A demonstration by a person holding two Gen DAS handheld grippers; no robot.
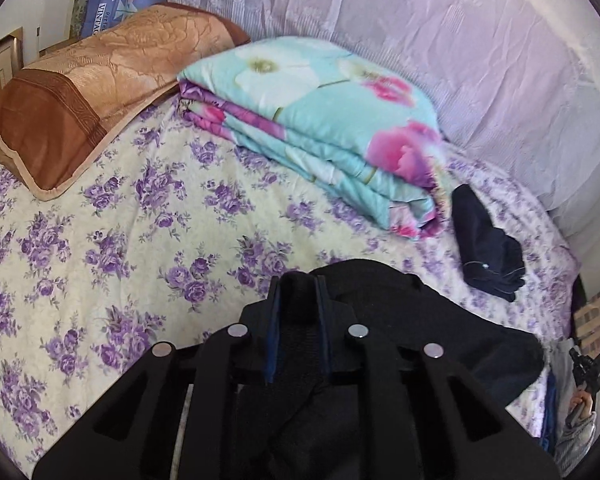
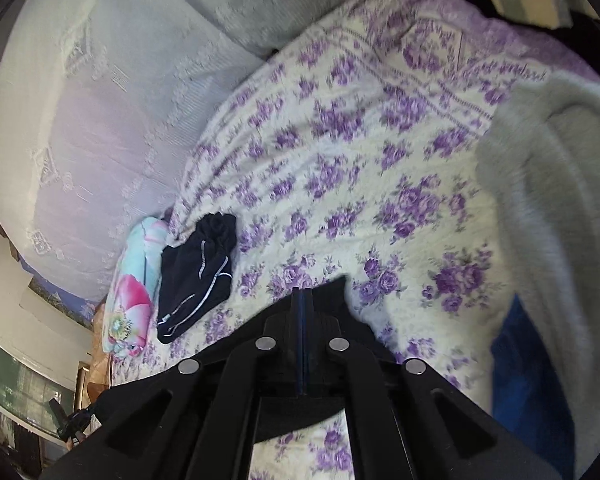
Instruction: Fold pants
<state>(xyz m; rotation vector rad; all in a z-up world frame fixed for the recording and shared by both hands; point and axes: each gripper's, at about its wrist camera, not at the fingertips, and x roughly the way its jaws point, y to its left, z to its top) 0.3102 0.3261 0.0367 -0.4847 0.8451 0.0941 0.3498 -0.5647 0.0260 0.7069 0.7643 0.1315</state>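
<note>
Your left tongs (image 1: 296, 280) pinch black pants (image 1: 440, 344) low over the bed (image 1: 140, 240); right tongs (image 2: 303, 300) are clamped tight on the same cloth. Lift unevenly and fabric could slip, or drag into the folded dark garment (image 2: 198, 276) at far left.

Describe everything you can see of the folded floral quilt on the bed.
The folded quilt is soft, padded-looking fabric, turquoise with large white and pink flowers and purple edging. It lies folded in several stacked layers on the purple-flowered bedspread, beside the brown pillow and close to the pale curtain. A small dark folded garment lies right beside its near corner.
</note>
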